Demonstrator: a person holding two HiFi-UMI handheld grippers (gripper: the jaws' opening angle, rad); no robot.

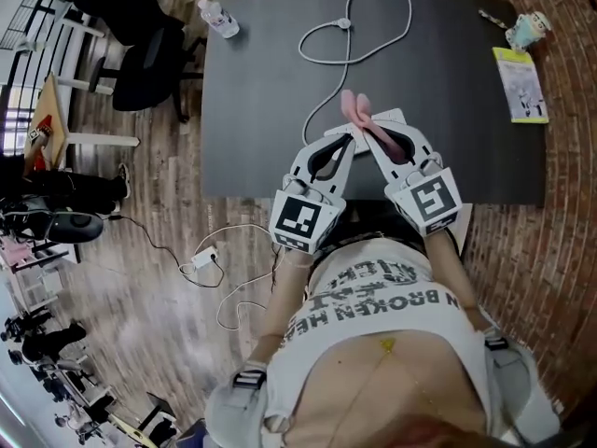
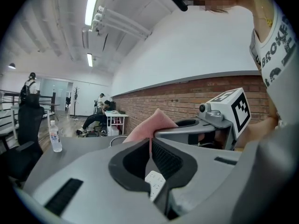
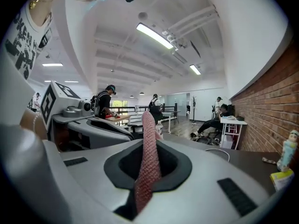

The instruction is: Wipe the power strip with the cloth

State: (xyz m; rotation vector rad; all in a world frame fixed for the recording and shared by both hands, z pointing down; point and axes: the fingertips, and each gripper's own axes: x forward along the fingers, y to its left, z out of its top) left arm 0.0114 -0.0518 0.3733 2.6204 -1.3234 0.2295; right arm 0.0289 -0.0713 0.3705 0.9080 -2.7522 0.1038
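My right gripper (image 3: pixel 149 143) is clamped on the pink woven cloth (image 3: pixel 148 125). My left gripper (image 2: pixel 150 143), jaws together, pinches the cloth's edge. The white plastic power strip (image 2: pixel 154 183) shows just beneath the left jaws, by the dark grey table (image 1: pixel 270 82).

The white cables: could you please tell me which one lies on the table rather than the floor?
The looped cable on the dark table, curling across its far half. The other cable trails over the wooden floor from a small white adapter.
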